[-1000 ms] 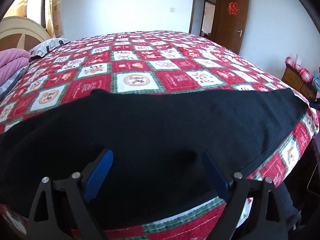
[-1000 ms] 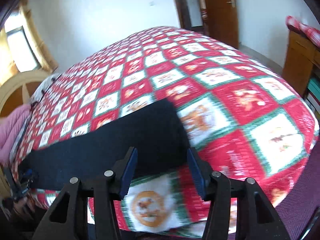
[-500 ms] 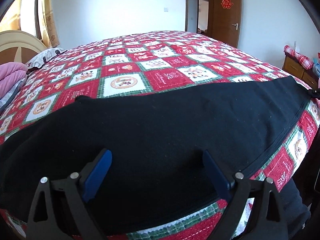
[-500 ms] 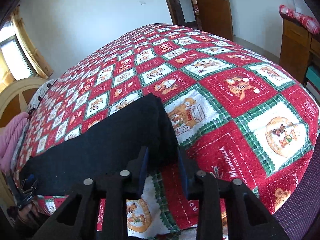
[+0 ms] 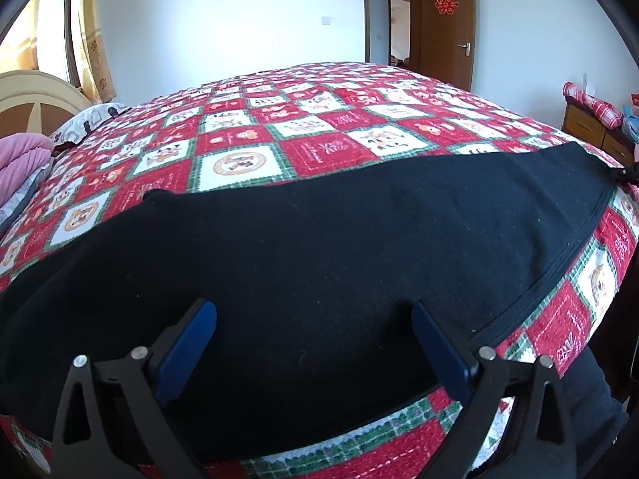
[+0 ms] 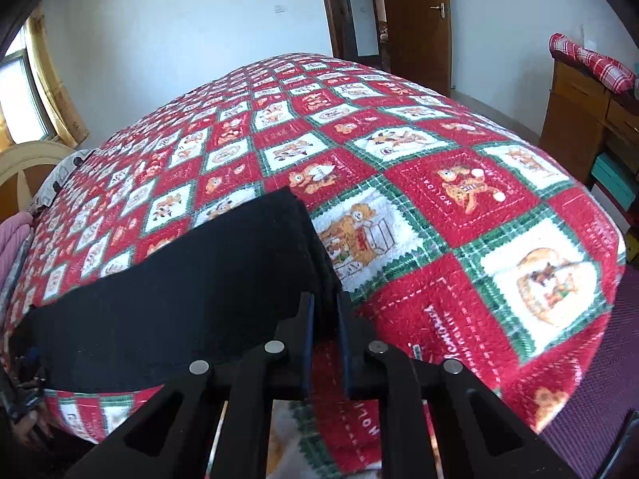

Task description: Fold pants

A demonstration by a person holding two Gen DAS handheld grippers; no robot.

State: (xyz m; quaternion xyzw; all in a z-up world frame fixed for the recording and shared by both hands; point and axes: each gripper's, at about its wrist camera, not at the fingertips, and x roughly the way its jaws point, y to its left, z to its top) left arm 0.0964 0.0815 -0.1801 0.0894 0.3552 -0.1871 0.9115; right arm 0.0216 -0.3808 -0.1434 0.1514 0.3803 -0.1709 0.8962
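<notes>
Black pants (image 5: 339,231) lie flat in a long strip along the near edge of the bed; they also show in the right wrist view (image 6: 191,279). My left gripper (image 5: 311,311) is open, its blue pads resting over the wide end of the pants with nothing between them pinched. My right gripper (image 6: 324,299) is shut on the near corner of the pants' narrow end at the bed's edge. The other gripper shows small at the far right of the left wrist view (image 5: 625,173).
The bed is covered by a red, white and green checked blanket (image 6: 439,183). A pink quilt and pillow (image 5: 24,155) lie at the headboard on the left. A wooden cabinet (image 6: 591,119) stands at the right, a brown door (image 6: 415,16) behind.
My right gripper has closed from open onto the corner of the pants' end. My left gripper stayed open and shifted slightly over the cloth.
</notes>
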